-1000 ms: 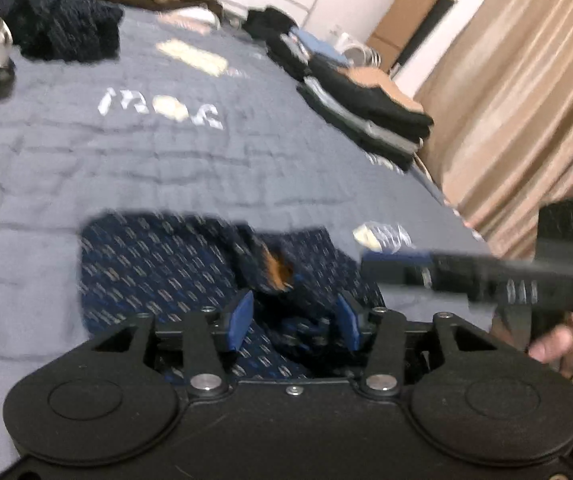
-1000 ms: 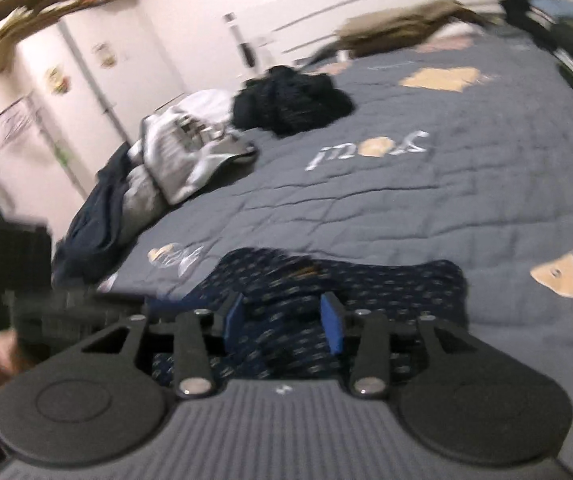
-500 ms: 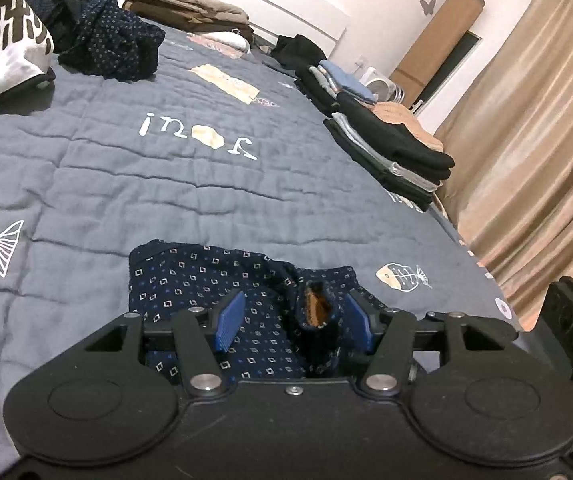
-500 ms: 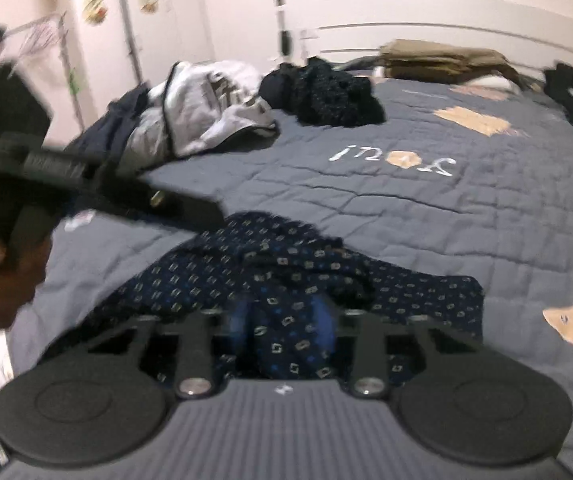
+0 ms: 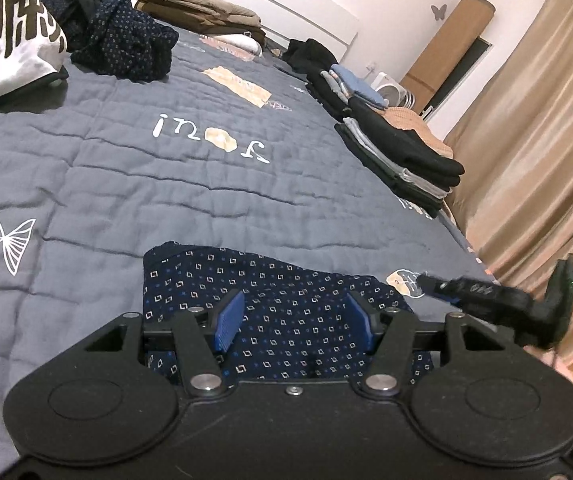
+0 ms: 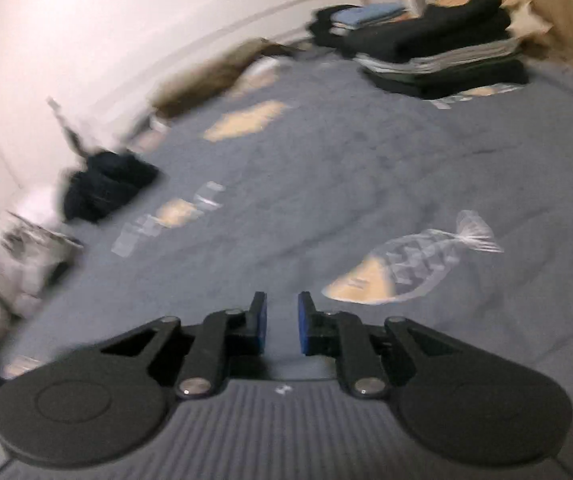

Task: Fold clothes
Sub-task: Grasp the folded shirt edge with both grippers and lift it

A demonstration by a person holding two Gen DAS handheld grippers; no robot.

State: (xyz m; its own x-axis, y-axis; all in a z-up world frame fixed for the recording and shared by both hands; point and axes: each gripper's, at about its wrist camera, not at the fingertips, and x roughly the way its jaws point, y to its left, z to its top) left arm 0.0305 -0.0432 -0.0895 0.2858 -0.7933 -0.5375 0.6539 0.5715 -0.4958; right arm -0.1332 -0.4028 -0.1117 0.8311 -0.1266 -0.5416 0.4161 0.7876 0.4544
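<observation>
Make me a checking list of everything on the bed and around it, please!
Surface: grey-blue quilt with fish and letter prints.
Job's things: navy patterned garment lying flat at the near edge.
Clutter: folded stack at the right; crumpled dark clothes and white printed garment at the far left.
Grippers: left gripper jaws wide apart over the garment; right gripper jaws slightly apart, empty.
Cables: nothing seen.
Surroundings: beige curtain, white headboard.

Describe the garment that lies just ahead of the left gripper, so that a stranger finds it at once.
On the grey-blue quilt, look at the near edge. The navy patterned garment lies flat there. Unlike the crumpled navy heap far behind, it is spread smooth.
</observation>
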